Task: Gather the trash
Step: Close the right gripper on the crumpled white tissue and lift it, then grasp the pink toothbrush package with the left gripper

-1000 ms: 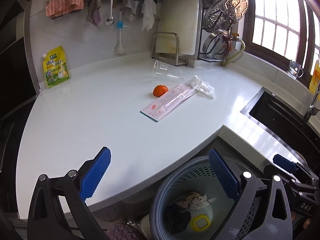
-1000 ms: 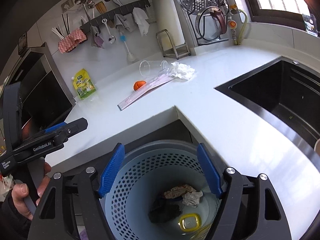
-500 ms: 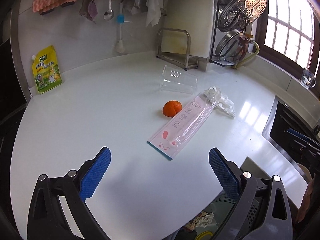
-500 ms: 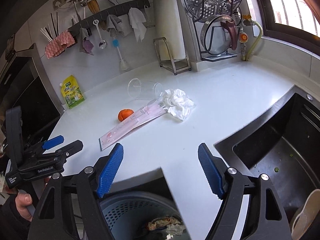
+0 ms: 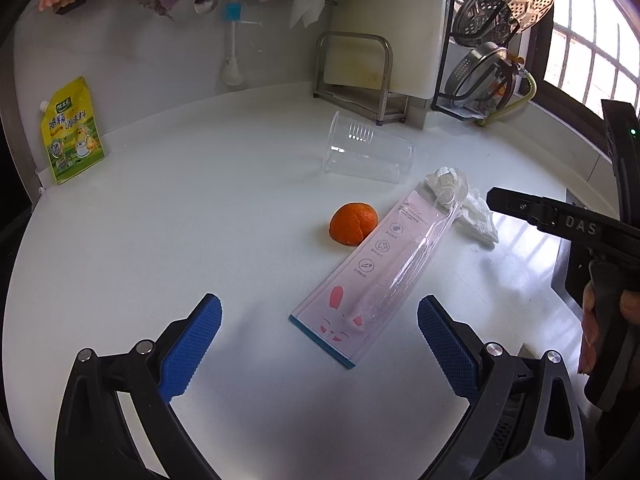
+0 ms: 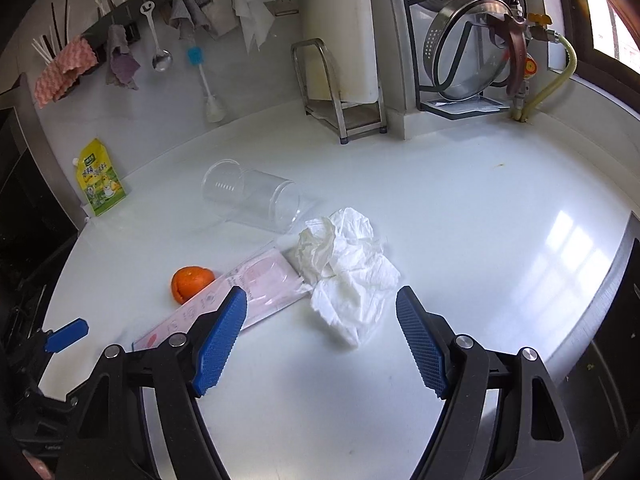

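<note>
Your left gripper [image 5: 319, 334] is wide open and holds nothing; both blue pads hang over the white counter [image 5: 180, 216]. In the left wrist view the near end of the flat package [image 5: 372, 276] lies between the pads, with no contact visible. The package runs from 6 o'clock toward 1 o'clock. The orange peel [image 5: 353, 223] sits just beside its left edge, at about 12 o'clock of centre. The clear cup [image 5: 368, 154] lies on its side beyond the peel.

Your right gripper [image 6: 320, 332] is also wide open and empty. In the right wrist view the crumpled tissue [image 6: 348, 268] lies at 12 o'clock of the pads, its near edge reaching between the tips, and it touches the far end of the package. The cup lies at 11 o'clock of the tissue, the peel at 9 o'clock.

The yellow pouch [image 6: 98, 178] leans against the wall at 10 o'clock, well apart from the trash.
</note>
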Motion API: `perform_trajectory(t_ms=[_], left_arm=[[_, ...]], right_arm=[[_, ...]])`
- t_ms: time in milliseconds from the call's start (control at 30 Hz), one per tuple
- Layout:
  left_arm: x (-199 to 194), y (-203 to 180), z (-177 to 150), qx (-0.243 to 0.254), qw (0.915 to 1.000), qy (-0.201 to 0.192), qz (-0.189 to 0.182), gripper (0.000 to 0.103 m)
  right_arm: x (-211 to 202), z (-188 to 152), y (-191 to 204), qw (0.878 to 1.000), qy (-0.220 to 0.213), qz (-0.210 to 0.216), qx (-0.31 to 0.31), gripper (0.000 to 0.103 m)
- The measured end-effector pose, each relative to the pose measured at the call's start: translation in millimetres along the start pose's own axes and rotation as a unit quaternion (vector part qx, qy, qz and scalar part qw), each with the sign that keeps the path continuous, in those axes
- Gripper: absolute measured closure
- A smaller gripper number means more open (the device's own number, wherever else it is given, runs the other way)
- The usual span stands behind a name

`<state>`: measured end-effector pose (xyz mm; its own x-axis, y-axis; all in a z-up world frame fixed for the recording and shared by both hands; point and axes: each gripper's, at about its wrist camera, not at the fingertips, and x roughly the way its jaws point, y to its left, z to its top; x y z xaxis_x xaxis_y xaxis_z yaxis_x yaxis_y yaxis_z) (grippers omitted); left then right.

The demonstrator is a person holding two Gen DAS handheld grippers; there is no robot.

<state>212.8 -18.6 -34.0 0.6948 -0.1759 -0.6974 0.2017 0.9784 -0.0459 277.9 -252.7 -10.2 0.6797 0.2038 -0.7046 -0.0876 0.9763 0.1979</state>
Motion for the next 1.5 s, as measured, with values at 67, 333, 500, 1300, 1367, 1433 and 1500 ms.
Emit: perform_trajectory(t_ms=[67,333,500,1300,1367,1433,1500], left_arm=[[3.3,0.1,2.1,0.001,1.0000,0.004,-0.004,0.006],[9.1,1.3,6.9,0.002,0.9999,0.008,-0.010,0.006],[13.5,2.6,8.9,0.002,0.9998,0.014,-0.011,0.006],[51.5,-21.4,27.0,0.042,0.9955,0.072,-0.045,0.006],[57.0,-21.4,28.5,0.040,0.9949,0.082,-0.043,0.006],[63.0,-22.8,29.3,0.040,0.9940,0.093,-0.041,0.006],[67.4,-23.9,28.6,0.043,0.9934,0.101,-0.034,0.006]], right_arm=[[13.8,9.4,-1.0,1.000,0.008,-0.006,0.004,0.029],[54.4,28.3,-11.5,0.999,0.035,-0.019,0.033,0.029],[71.2,30.4,-15.2,0.997,0.053,-0.032,0.035,0.031],[-45.5,-45.0,-98.0,0.988,-0.028,0.020,0.147,0.086],[-57.3,-52.7,-97.4,0.988,-0.036,0.031,0.149,0.086],[-66.7,-58.5,-97.0,0.986,-0.043,0.045,0.152,0.086],[-71.9,-60.7,-95.9,0.985,-0.048,0.056,0.153,0.086]])
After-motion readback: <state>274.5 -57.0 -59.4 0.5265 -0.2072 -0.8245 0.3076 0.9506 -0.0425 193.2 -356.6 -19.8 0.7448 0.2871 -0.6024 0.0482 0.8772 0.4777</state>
